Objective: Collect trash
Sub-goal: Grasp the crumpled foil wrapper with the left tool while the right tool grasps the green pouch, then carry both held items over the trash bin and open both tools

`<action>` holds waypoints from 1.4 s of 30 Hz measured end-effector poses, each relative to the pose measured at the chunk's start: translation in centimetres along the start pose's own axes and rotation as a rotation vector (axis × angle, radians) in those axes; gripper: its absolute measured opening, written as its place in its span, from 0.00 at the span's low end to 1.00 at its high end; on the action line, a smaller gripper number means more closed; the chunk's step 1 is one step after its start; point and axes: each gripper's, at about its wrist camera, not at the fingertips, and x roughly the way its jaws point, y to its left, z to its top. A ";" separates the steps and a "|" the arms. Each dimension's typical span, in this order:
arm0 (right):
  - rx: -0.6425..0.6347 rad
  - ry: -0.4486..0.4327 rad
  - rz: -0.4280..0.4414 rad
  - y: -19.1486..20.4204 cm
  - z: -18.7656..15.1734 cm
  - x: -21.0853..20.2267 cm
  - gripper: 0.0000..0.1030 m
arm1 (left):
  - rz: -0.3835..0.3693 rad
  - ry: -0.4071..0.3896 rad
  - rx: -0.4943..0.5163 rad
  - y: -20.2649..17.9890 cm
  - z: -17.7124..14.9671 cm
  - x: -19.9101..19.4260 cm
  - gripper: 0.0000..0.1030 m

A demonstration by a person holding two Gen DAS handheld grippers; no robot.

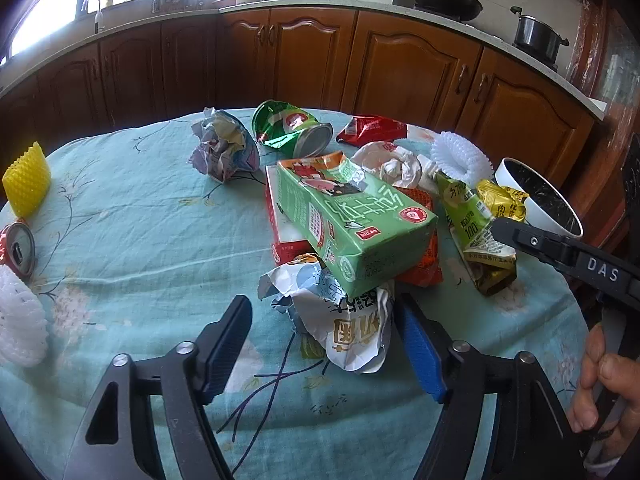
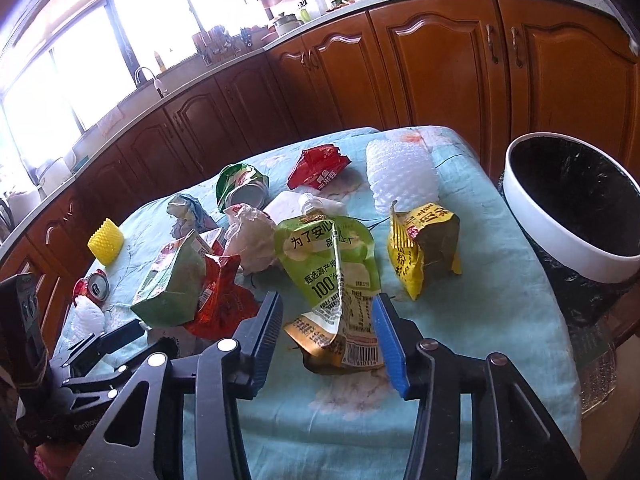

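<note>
1. closing on two pieces of trash at once: the left tongs (image 1: 324, 344) straddle a crumpled white wrapper (image 1: 352, 332) at lower centre of the left view, jaws part open, with the right pad at its edge and the left pad clear.
2. the right tongs (image 2: 326, 336) straddle the bottom of a green pouch (image 2: 332, 276) at centre of the right view, jaws part open, pads close beside it but no squeeze visible.
3. to do it well, pinch the wrapper alone, since the green carton (image 1: 352, 220) leans over it, and lift gently.
4. take the pouch by its folded bottom, then carry it to the bin (image 2: 568, 208) at right.
5. both tongs slant down toward the surface (image 1: 140, 220); a hand (image 1: 600, 380) shows at lower right of the left view.
</note>
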 end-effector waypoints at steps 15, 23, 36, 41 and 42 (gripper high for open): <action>0.013 0.038 0.033 -0.3 -1.1 0.9 0.09 | -0.108 -0.063 -0.040 0.3 -1.7 -3.2 0.19; 0.010 -0.013 0.063 0.5 -1.8 -2.5 0.09 | -0.194 -0.138 0.007 -2.1 -3.1 -7.9 0.19; 0.064 -0.119 0.031 -3.0 -1.0 -7.5 0.09 | -0.281 -0.124 0.096 -7.0 0.3 -5.1 0.19; 0.106 -0.143 -0.012 -5.9 -0.5 -8.6 0.09 | -0.313 -0.108 0.123 -9.3 2.7 -2.1 0.19; 0.117 -0.149 -0.020 -6.6 -0.4 -8.9 0.09 | -0.318 -0.104 0.129 -9.8 3.2 -1.5 0.19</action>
